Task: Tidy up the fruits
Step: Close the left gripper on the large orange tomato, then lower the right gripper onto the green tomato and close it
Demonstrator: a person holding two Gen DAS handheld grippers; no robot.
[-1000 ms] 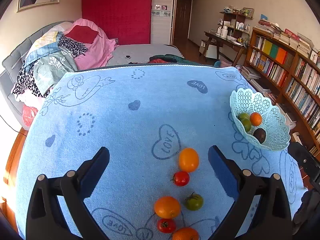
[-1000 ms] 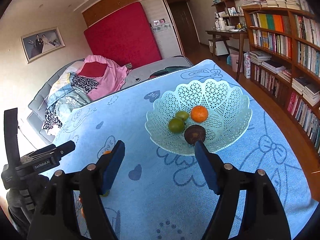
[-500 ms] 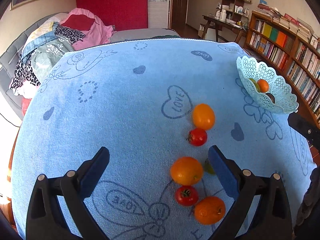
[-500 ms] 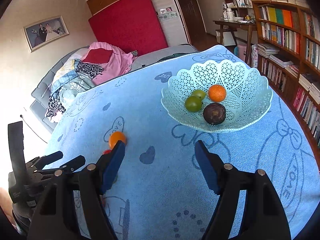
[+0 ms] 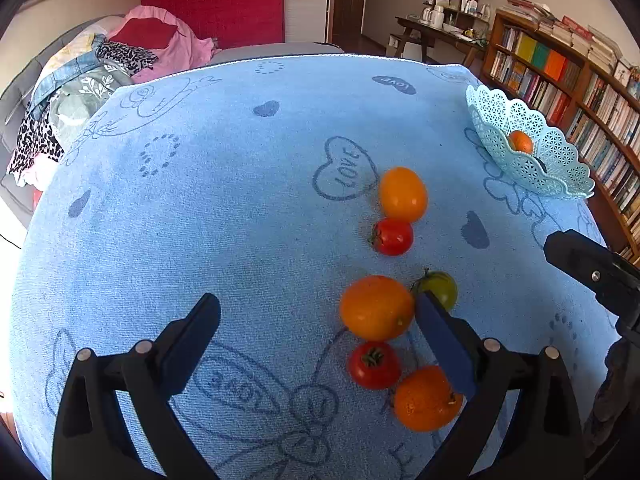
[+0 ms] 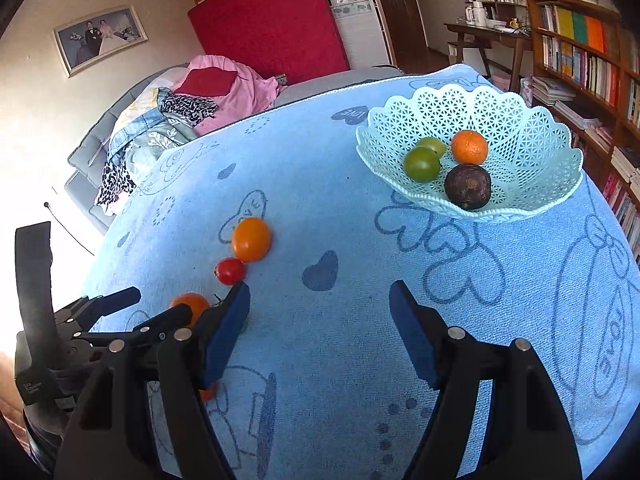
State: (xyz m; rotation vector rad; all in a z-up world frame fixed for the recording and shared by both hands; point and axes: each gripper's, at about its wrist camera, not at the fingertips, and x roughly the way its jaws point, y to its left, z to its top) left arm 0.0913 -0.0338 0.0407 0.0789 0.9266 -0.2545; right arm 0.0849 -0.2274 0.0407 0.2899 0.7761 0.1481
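Loose fruit lies on the blue towel: an orange fruit (image 5: 402, 193), a red tomato (image 5: 392, 236), a larger orange fruit (image 5: 376, 307), a green tomato (image 5: 439, 287), another red tomato (image 5: 373, 365) and an orange (image 5: 425, 399). My left gripper (image 5: 318, 334) is open, low over the towel, with the larger orange fruit just inside its right finger. The mint lace basket (image 6: 516, 128) holds two green fruits (image 6: 421, 163), an orange (image 6: 469, 146) and a dark fruit (image 6: 467, 186). My right gripper (image 6: 320, 328) is open and empty, in front of the basket. The left gripper (image 6: 132, 308) shows at the right wrist view's left.
The blue towel (image 5: 224, 200) covers the whole table. A bed with piled clothes (image 5: 100, 64) lies beyond the far edge. Bookshelves (image 5: 568, 68) stand to the right, close behind the basket. A desk (image 6: 488, 36) stands at the back.
My left gripper has dropped and moved forward to the loose fruit, the larger orange fruit now between its fingers. My right gripper has drawn back from the basket and lowered.
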